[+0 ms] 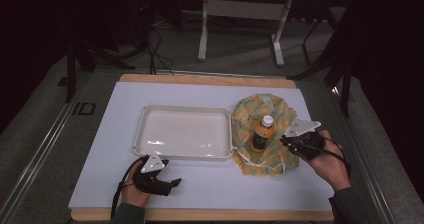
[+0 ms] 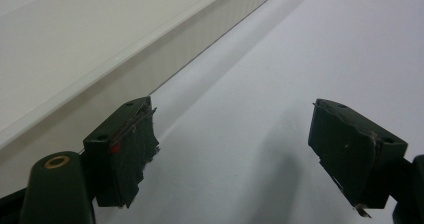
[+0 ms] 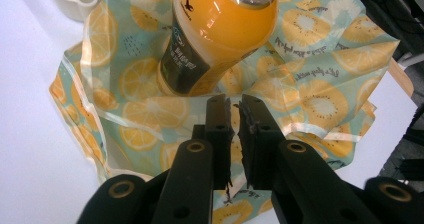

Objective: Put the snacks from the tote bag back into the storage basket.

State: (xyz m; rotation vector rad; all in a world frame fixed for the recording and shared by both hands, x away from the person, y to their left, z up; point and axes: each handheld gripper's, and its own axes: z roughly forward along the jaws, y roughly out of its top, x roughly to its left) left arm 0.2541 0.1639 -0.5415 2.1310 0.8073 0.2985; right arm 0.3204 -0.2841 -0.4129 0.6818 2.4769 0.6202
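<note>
While the right tool (image 3: 235, 109) pinches a fold of fruit-print cloth (image 3: 310, 84), the left tool (image 2: 230, 154) rests open on the desk (image 1: 210, 184).
Just beyond the closed right jaws, an orange juice bottle (image 3: 215, 34) stands on the cloth, beside a white tray (image 1: 185, 133); the left tool sits near the tray's front wall.

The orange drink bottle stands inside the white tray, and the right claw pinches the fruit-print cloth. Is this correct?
Not quite. The bottle stands on the fruit-print cloth, beside the white tray, not inside it; the high view shows this. The rest holds: the right claw pinches the cloth.
</note>
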